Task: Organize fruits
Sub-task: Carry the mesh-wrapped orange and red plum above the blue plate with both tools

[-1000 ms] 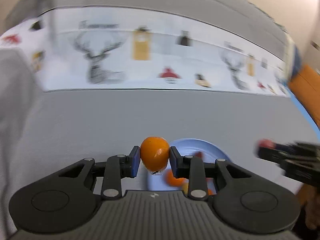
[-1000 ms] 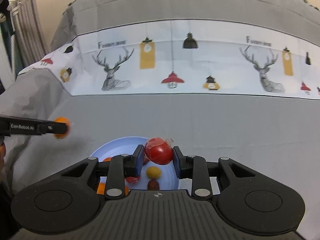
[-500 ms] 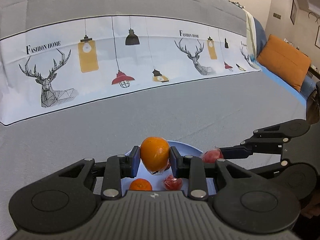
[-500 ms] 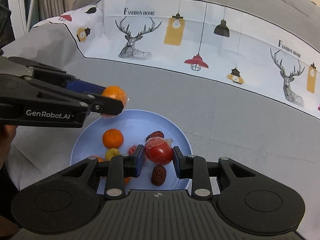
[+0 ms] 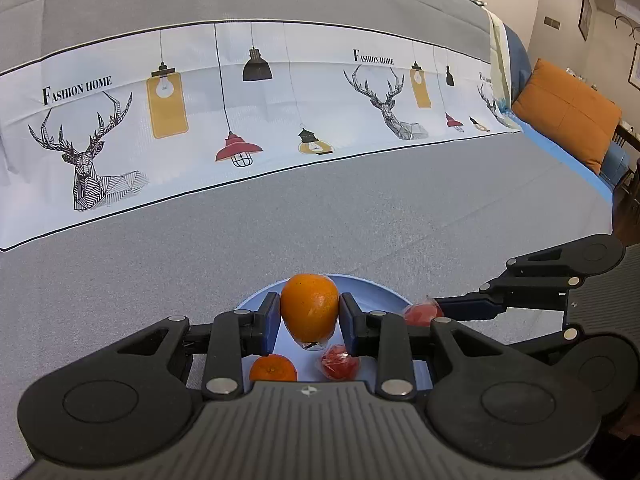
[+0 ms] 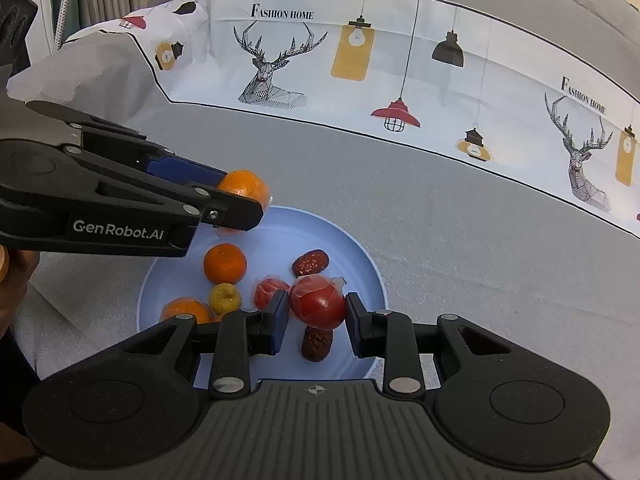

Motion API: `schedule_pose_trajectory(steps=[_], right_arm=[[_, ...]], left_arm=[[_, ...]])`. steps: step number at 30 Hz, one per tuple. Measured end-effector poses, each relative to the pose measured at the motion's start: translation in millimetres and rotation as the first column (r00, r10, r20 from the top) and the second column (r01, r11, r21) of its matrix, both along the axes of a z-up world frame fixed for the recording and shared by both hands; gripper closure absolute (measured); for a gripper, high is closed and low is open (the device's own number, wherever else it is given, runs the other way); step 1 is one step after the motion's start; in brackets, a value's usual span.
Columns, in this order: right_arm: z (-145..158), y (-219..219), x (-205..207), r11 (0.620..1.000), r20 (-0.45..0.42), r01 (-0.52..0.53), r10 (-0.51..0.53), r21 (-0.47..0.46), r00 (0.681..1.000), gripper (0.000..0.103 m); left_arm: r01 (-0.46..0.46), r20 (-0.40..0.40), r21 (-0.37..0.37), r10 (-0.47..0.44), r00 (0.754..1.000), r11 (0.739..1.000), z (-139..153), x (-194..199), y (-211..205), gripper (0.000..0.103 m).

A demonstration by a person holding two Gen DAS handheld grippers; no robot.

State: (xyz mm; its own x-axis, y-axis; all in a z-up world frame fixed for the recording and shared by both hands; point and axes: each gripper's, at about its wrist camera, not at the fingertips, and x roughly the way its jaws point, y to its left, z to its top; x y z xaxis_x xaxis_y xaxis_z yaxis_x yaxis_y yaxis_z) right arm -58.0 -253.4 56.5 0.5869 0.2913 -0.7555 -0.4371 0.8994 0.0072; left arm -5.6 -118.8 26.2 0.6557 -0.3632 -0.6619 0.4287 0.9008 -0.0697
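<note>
A pale blue plate lies on the grey cloth. My left gripper is shut on an orange above the plate's far left rim. Over the plate's near side, my right gripper is shut on a red wrapped fruit. On the plate lie an orange, a second orange, a small yellow fruit, a red wrapped fruit and two dark red dates.
A white printed band with deer and lamps crosses the grey cloth beyond the plate. An orange cushion sits at the far right in the left wrist view. A person's hand shows at the left edge of the right wrist view.
Both grippers came down and inward over the plate, each rolling, with their fruits still held. The plate and its fruits now show fully under them. Over the last half second little has shifted.
</note>
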Motion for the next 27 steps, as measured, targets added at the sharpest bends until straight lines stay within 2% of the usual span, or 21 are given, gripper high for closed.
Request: schedule_pose_trajectory(steps=[27], right_arm=[[-1.8,2.8,-2.0,1.000,-0.003,-0.008,0.008,-0.019,1.000,0.071]], left_arm=[[0.005,-0.003,0.004,-0.004,1.000,1.000,-0.5,-0.2,-2.4,0.068]])
